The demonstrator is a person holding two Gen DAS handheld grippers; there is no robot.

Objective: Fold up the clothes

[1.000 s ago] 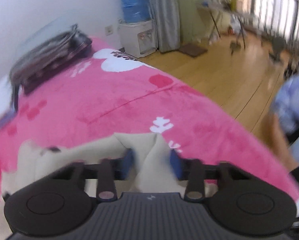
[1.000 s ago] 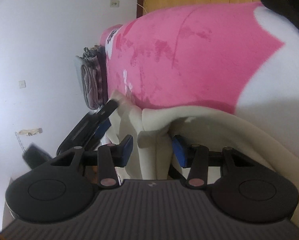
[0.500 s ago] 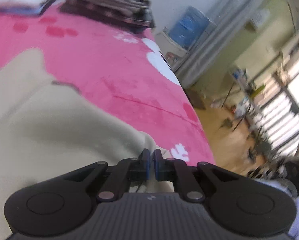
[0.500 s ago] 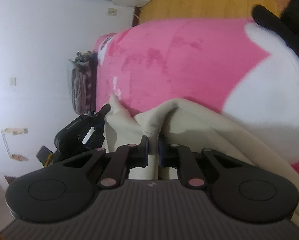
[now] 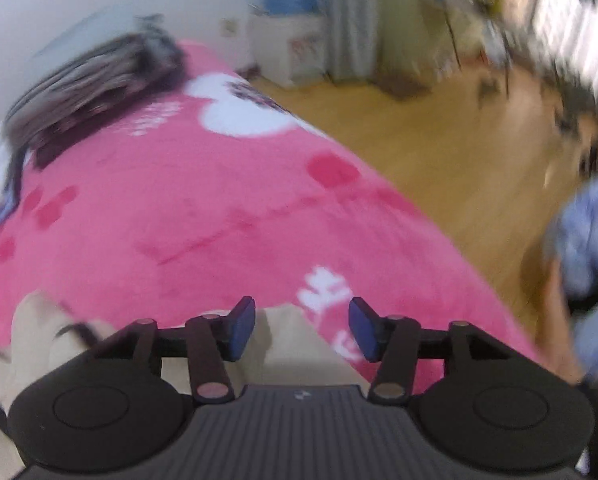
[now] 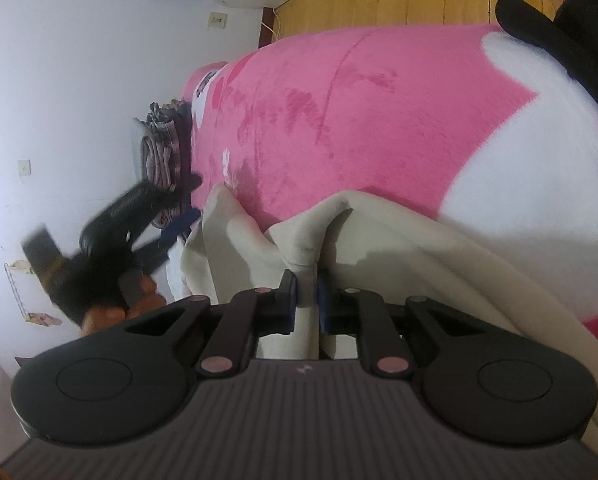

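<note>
A cream garment (image 6: 399, 248) lies rumpled on the pink blanket (image 6: 379, 120) of a bed. My right gripper (image 6: 307, 300) is shut on an upright fold of it, with the cloth pinched between the blue pads. My left gripper (image 5: 301, 326) is opening, its jaws apart over the garment's edge (image 5: 283, 340). The cloth lies under them and the pads do not press on it. The left wrist view is blurred by motion. In the right wrist view the left gripper (image 6: 175, 236) shows as a dark blur at the garment's far end.
A folded stack of dark striped clothes (image 5: 91, 92) sits at the head of the bed by the white wall. Beyond the bed's edge are a wooden floor (image 5: 439, 152) and a water dispenser (image 5: 291, 52). A person's blue sleeve (image 5: 587, 240) is at the right.
The left gripper closed on the garment, then opened and let it go while swinging sideways. The right gripper closed on a fold of the garment and stays shut on it.
</note>
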